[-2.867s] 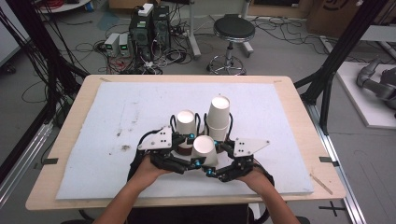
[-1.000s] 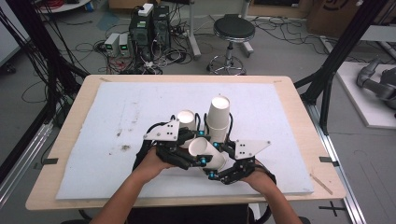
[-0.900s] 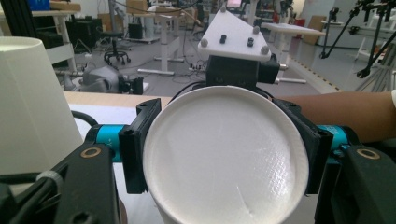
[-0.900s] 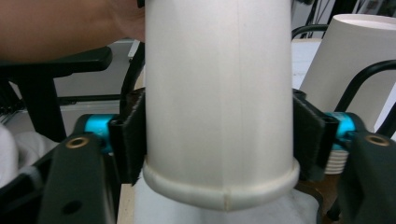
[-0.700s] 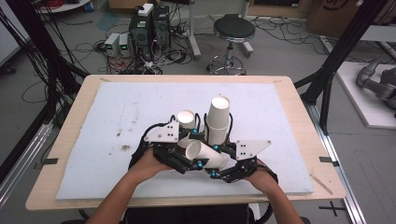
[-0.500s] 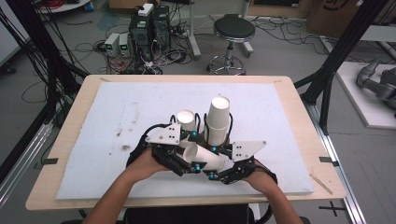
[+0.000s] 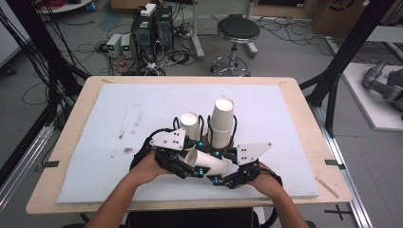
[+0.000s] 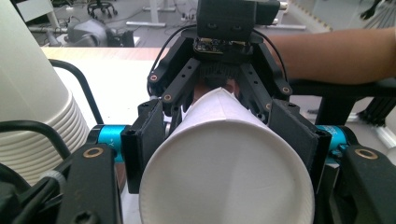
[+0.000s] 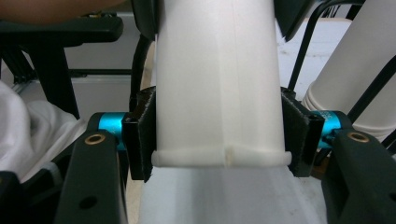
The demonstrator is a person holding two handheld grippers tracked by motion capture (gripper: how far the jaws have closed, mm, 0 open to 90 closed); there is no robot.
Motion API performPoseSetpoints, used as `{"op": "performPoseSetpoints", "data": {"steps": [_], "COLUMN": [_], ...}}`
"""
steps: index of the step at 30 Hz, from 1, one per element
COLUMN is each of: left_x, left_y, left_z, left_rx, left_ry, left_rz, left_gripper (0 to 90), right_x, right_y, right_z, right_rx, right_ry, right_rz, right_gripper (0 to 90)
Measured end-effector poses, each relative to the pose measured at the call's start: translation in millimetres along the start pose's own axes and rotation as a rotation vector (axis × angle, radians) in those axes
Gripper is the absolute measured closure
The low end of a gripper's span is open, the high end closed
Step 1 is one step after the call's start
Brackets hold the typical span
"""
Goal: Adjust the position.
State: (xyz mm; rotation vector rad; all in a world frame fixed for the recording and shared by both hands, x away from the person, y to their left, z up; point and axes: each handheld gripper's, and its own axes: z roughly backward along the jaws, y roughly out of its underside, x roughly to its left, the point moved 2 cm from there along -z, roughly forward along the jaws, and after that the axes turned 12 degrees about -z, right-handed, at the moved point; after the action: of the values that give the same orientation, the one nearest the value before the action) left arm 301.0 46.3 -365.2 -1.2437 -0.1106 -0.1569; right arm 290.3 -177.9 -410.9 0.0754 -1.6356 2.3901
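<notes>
A white paper cup [image 7: 205, 164] lies on its side, held above the white mat [image 7: 119, 123] near the front edge of the surface [image 7: 304, 99], between the two claws. Left claw [image 7: 183, 161] comes in from the left and sits at the cup's narrow bottom end; in the left gripper view the cup's round bottom [image 8: 226, 186] faces the camera between this claw's own jaws, whose pads sit at its sides. Those jaws have just been closing; they look pressed onto the cup, though the pad contact itself is hard to see. Right claw [image 7: 223, 176] comes in from the right and pinches the same cup near its rolled rim [image 9: 219, 158], black pads flat against both sides in the right gripper view. Cup body runs straight from one claw to the other, with the opposite claw's linkage [image 8: 219, 70] right behind it. Just beyond the claws, upright on the mat: a short stack of cups [image 7: 189, 124] at the left, a taller stack of cups [image 7: 222, 121] at the right, both close to the claw tips, crowding the far side of the held cup. A forearm [image 8: 336, 56] crosses behind. Off the surface: a stool [image 7: 237, 33] and computer boxes [image 7: 149, 28] on the floor.
</notes>
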Motion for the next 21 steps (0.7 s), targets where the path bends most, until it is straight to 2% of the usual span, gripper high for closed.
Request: {"op": "performPoseSetpoints", "data": {"steps": [1, 2, 3, 4, 5, 6, 7, 15, 19, 21], "left_x": [1.0, 1.0, 2.1, 3.2, 3.2, 3.5, 4.0, 2.9, 2.2, 2.3], "left_y": [3.5, 3.5, 7.6, 10.0, 10.0, 12.2, 15.7, 14.8, 14.5, 16.1], "left_z": [2.5, 2.5, 4.9, 6.5, 6.5, 7.4, 8.6, 8.3, 7.8, 7.9], "left_rx": [-0.043, -0.043, -0.106, -0.129, -0.129, -0.155, -0.177, -0.217, -0.230, -0.217], "left_ry": [-0.007, -0.007, -0.020, -0.027, -0.027, -0.031, -0.036, -0.043, -0.040, -0.035], "left_rz": [0.023, 0.023, 0.059, 0.067, 0.067, 0.081, 0.093, 0.094, 0.088, 0.093], "left_gripper": [37.2, 37.1, 37.0, 36.9, 36.8, 36.8, 36.8, 36.9, 37.1, 37.2], "right_x": [-0.2, -0.3, -0.6, -0.7, -0.7, -0.7, -1.2, -0.1, 0.1, -0.7], "right_y": [-0.5, -1.4, -2.1, -3.1, -3.8, -3.8, -4.9, -3.8, -4.8, -5.3], "right_z": [0.6, 1.3, 1.7, 2.6, 3.2, 3.2, 4.4, 0.4, 4.1, 7.0], "right_rx": [-0.010, -0.034, -0.050, -0.074, -0.089, -0.089, -0.113, -0.104, -0.118, -0.122], "right_ry": [-0.003, 0.003, 0.003, 0.007, 0.010, 0.010, 0.020, 0.009, 0.014, 0.007], "right_rz": [-0.006, -0.024, -0.034, -0.045, -0.049, -0.049, -0.062, -0.070, -0.042, -0.032], "right_gripper": [35.0, 31.6, 29.9, 28.3, 26.5, 26.5, 23.4, 22.0, 30.0, 34.3]}}
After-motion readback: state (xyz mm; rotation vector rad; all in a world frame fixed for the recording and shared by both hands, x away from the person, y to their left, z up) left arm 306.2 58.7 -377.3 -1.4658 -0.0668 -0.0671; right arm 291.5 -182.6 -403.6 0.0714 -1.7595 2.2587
